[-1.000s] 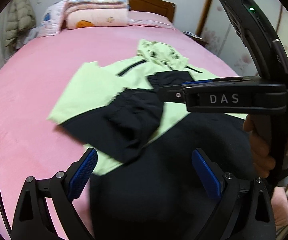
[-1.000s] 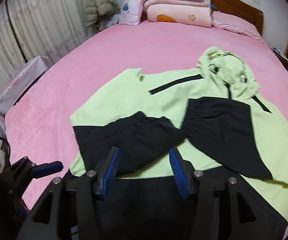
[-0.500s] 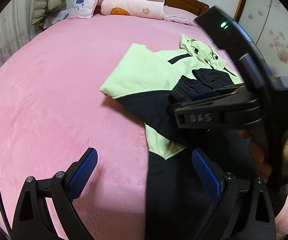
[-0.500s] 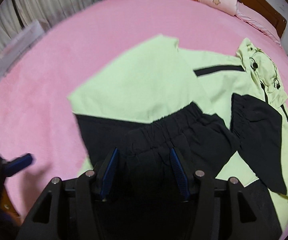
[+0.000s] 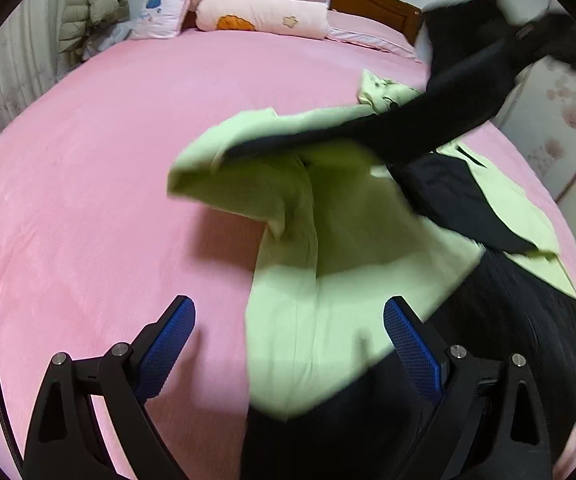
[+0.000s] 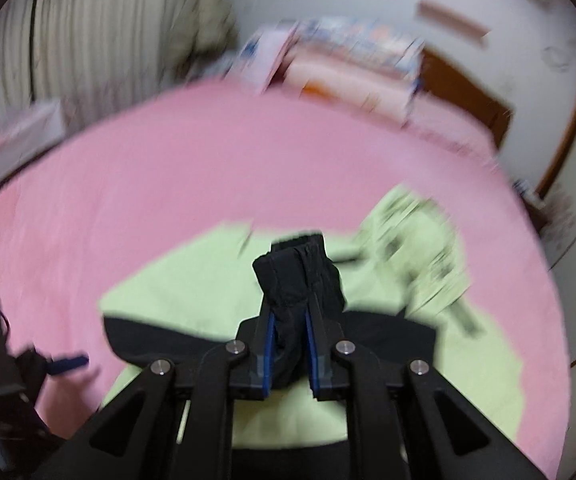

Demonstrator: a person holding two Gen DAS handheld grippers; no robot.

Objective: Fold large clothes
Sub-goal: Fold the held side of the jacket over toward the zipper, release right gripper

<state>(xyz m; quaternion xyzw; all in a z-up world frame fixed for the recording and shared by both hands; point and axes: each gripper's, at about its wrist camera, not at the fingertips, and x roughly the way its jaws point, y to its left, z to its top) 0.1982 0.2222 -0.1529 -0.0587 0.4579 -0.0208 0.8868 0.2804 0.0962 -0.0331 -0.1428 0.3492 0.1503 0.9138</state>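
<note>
A light green and black hooded jacket (image 5: 327,240) lies on the pink bed (image 5: 88,200). My right gripper (image 6: 289,312) is shut on the black cuff of the left sleeve (image 6: 299,276) and holds it up above the jacket. In the left wrist view that black sleeve (image 5: 427,120) stretches up toward the top right, and the green panel under it lifts off the bed. My left gripper (image 5: 289,336) is open and empty, low over the jacket's near left edge. The hood (image 6: 419,248) lies at the far end.
Folded quilts and a pillow (image 5: 260,4) are stacked at the wooden headboard (image 5: 371,4). A padded coat (image 5: 88,12) hangs at the far left by the curtain. A wardrobe door (image 5: 567,120) stands at the right. The right wrist view is blurred by motion.
My right gripper has closed on the black sleeve cuff and lifted it up off the jacket. The left gripper has stayed open and moved in over the jacket's near left edge.
</note>
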